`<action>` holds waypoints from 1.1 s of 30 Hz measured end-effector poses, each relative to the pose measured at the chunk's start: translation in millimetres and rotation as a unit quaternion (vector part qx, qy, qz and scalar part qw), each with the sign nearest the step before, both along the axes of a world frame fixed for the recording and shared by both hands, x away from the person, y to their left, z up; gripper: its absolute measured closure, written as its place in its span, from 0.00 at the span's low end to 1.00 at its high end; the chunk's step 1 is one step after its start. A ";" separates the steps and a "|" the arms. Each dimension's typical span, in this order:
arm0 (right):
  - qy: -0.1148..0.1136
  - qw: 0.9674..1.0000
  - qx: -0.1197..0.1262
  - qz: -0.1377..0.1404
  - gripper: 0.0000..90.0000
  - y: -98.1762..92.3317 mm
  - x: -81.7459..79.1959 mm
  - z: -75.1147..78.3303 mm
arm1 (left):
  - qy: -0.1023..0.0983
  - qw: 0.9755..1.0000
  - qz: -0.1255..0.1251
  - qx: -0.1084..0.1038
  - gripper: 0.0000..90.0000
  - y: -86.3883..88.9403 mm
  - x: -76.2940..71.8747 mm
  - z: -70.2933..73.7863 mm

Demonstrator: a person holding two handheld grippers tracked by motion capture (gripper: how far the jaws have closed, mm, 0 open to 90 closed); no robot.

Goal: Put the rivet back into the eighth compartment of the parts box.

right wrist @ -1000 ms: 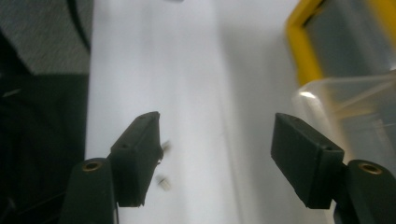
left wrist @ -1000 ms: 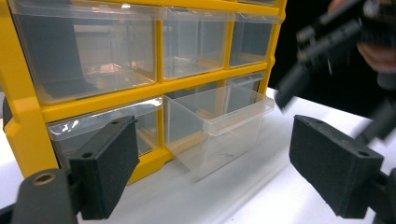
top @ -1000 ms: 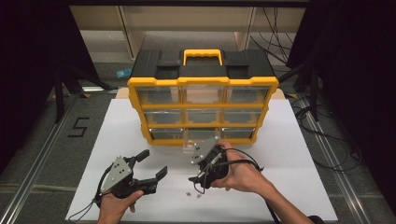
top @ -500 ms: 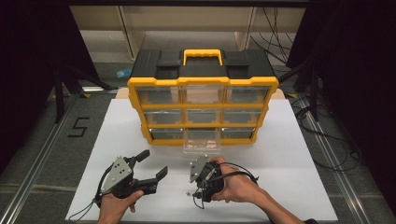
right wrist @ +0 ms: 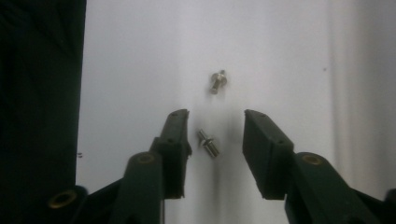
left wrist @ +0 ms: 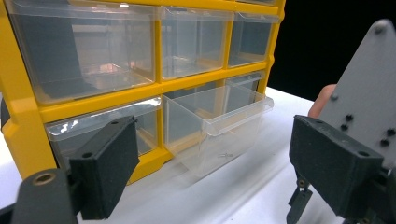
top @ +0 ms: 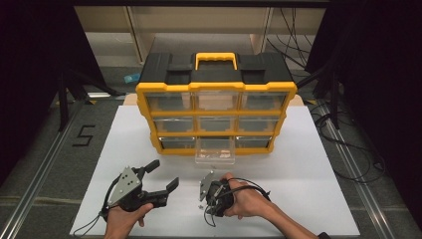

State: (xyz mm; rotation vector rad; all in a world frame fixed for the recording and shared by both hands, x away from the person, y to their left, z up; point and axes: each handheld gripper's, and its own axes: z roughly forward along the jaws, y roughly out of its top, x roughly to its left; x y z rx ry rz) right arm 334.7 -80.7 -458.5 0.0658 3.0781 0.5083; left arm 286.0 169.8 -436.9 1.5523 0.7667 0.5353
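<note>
Two screws [right wrist: 208,143] on table; both grippers' jaws wide, empty; nine drawers.

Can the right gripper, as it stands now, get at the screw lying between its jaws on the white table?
Probably yes. The right gripper is open, its jaws either side of the nearer screw, with nothing between them. A second screw lies apart, beyond the tips.
</note>
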 end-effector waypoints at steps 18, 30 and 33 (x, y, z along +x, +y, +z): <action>0.010 1.000 0.001 -0.022 0.91 -5.0 5.4 5.3 | 0.001 1.000 0.000 -0.001 0.18 -0.2 0.2 -0.2; -0.028 0.994 0.095 -0.044 0.91 -22.1 19.3 50.7 | 0.000 1.000 0.000 0.000 0.18 -0.3 0.0 -0.1; -0.037 0.993 0.104 -0.052 0.91 -24.1 20.6 58.4 | 0.000 1.000 0.000 0.000 0.18 -0.4 0.0 -0.1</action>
